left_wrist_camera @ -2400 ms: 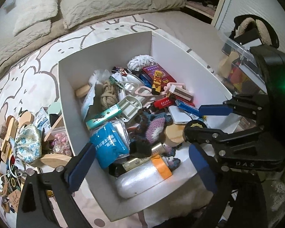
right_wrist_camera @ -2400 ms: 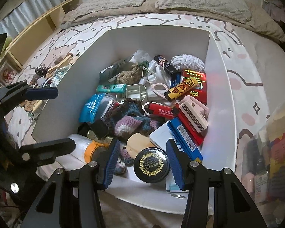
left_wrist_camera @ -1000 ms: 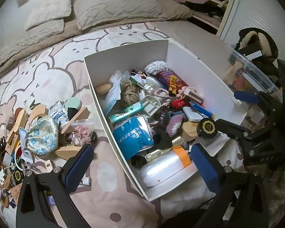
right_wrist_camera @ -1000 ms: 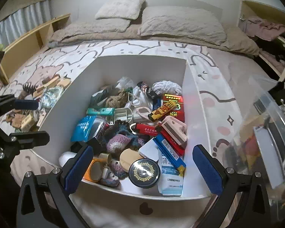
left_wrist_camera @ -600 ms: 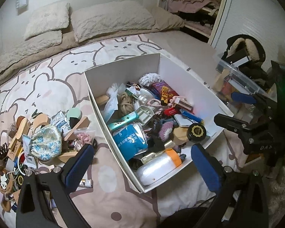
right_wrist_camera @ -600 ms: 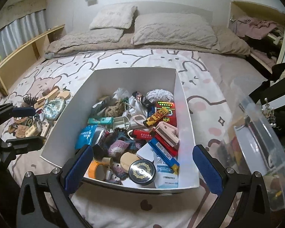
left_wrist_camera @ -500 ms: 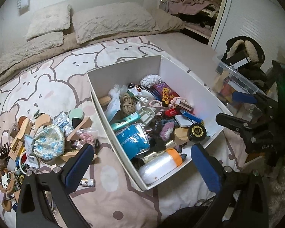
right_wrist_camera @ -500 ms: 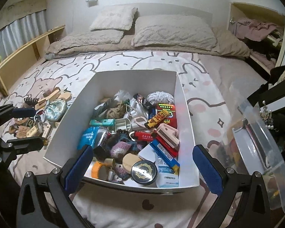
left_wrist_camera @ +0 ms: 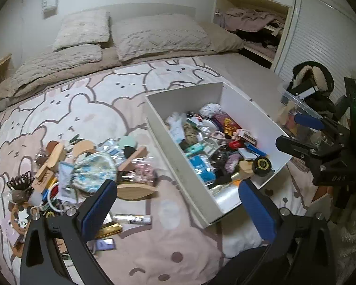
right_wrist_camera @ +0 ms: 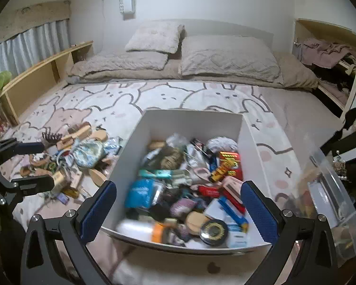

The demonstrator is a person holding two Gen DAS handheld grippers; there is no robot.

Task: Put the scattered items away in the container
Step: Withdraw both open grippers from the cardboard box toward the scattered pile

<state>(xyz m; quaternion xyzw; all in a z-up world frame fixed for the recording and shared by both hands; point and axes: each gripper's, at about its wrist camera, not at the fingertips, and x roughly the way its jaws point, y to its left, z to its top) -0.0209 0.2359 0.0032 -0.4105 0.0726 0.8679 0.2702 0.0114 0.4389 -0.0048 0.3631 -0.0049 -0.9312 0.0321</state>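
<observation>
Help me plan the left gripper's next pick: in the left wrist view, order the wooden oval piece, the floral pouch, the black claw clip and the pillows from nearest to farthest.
From the left gripper:
1. Wooden oval piece, just ahead, near its left finger.
2. Floral pouch, slightly farther left.
3. Black claw clip, far left of the pile.
4. Pillows, at the bed's head.

Both rigs same build tbh. Left tongs (left_wrist_camera: pixel 178 210): matte black angular arms, bright blue rubbery pads (left_wrist_camera: pixel 99 209) on inner faces, silver round-head screws at each arm joint. Right tongs (right_wrist_camera: pixel 178 210): identical black frame, blue pads (right_wrist_camera: pixel 257 210), same silver screws, triangular cutouts in lower arms. Seen from left cam, right unit shows chunky black housing with faint pale lettering stamped on it, more small screws, green LED glowing on upper body. No sleeves or hands visible.
</observation>
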